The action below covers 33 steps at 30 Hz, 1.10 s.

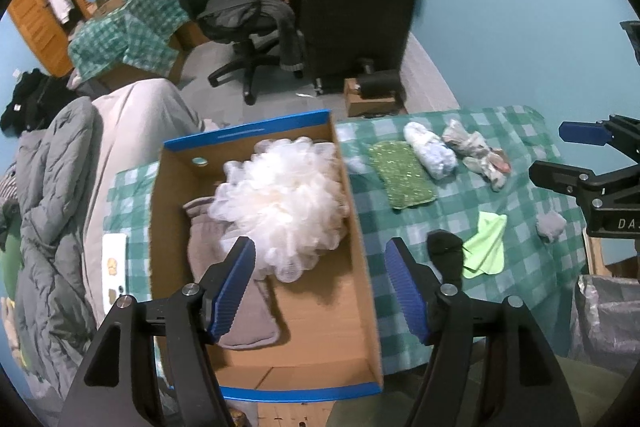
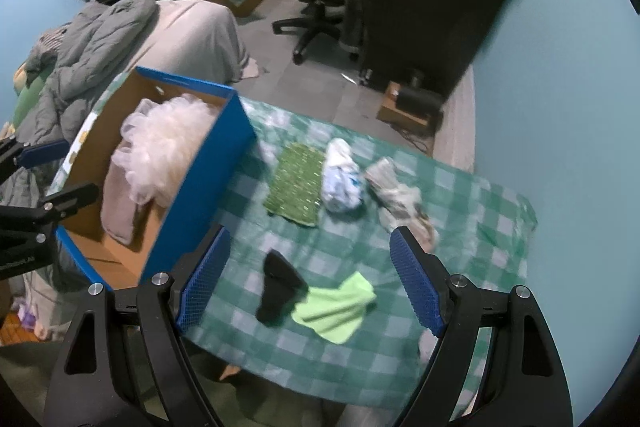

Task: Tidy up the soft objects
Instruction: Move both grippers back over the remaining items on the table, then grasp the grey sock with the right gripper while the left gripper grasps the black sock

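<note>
We judge sorting partly done: white bath pouf and grey towel lie in the cardboard box, six soft items remain on the checked cloth right; both grippers gape empty.

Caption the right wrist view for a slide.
Open right gripper hovers over black sock and lime cloth on checked tablecloth, beside box holding white pouf.
</note>
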{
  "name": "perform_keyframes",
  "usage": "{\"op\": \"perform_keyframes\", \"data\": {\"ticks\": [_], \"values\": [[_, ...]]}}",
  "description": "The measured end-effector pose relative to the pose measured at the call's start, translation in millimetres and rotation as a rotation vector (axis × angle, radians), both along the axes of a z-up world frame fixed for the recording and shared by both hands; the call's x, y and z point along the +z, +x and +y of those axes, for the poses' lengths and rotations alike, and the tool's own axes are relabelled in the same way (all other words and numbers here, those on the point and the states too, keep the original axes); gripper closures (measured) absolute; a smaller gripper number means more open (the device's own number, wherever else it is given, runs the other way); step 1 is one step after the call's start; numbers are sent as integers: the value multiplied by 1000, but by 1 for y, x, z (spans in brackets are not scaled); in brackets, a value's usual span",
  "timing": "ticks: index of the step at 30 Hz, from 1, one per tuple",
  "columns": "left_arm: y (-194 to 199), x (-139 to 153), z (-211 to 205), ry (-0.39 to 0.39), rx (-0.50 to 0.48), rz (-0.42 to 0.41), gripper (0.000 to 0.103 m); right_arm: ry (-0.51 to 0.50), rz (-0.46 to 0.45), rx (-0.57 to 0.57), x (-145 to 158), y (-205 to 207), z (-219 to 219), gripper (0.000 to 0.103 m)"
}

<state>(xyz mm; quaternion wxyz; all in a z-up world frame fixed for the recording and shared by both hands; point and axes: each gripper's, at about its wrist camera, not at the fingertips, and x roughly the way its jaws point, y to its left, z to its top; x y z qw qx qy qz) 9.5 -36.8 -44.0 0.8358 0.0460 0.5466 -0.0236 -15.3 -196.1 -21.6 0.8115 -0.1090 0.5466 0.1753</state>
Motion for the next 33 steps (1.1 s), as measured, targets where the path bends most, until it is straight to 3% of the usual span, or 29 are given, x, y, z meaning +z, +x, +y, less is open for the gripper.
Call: {"op": "perform_keyframes", "data": {"ticks": [16, 33], "values": [[9, -18, -62, -13, -125, 54, 29, -37, 43, -138, -16, -19, -83, 21], [15, -62, -95, 18, -129, 154, 25, 6, 101, -267, -66, -29, -173, 21]]}}
